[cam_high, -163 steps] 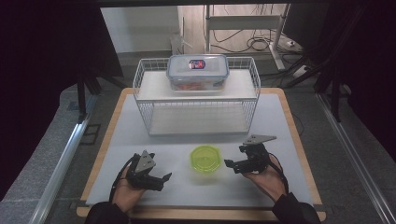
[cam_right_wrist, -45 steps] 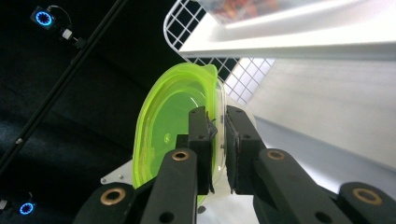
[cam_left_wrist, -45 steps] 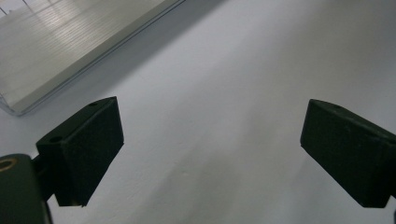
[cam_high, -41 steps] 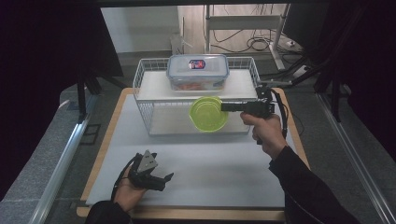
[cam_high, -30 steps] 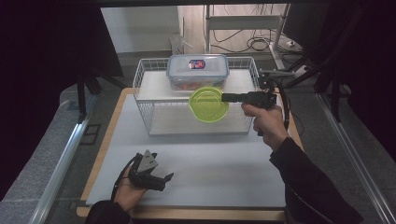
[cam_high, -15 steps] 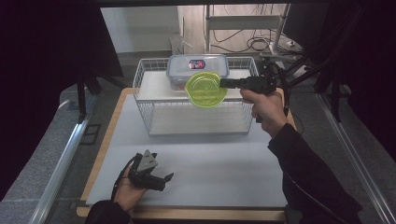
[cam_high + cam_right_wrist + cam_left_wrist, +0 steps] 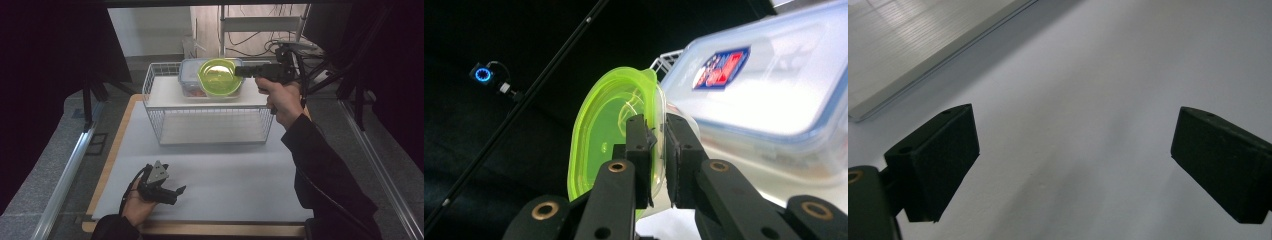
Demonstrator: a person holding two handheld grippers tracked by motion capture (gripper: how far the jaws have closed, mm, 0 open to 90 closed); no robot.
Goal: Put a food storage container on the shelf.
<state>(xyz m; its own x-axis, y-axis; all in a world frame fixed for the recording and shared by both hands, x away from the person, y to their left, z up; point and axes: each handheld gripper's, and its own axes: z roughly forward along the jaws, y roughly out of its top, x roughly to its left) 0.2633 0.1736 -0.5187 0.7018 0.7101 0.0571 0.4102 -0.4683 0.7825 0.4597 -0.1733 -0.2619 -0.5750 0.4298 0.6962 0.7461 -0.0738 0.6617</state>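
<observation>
My right gripper (image 7: 239, 71) holds a bright green plastic bowl (image 7: 218, 76) by its rim, raised in front of a clear lidded food box (image 7: 189, 80) that sits on top of a white wire basket (image 7: 210, 120). In the right gripper view the two fingers (image 7: 639, 150) pinch the green bowl's (image 7: 609, 130) wall, and the food box (image 7: 764, 85) with its blue-edged lid and red-blue label lies just behind. My left gripper (image 7: 180, 191) rests low on the white table near the front left edge, open, with nothing between its pads (image 7: 938, 165).
The white table surface (image 7: 235, 175) lies on a wooden board (image 7: 107, 165). The wire basket stands at the table's far side. Dark curtains, metal rails and cables surround the table.
The right gripper took the green bowl from the table's front, carried it over the basket, and in the last second lifted it up in front of the food box. The left gripper stayed put.
</observation>
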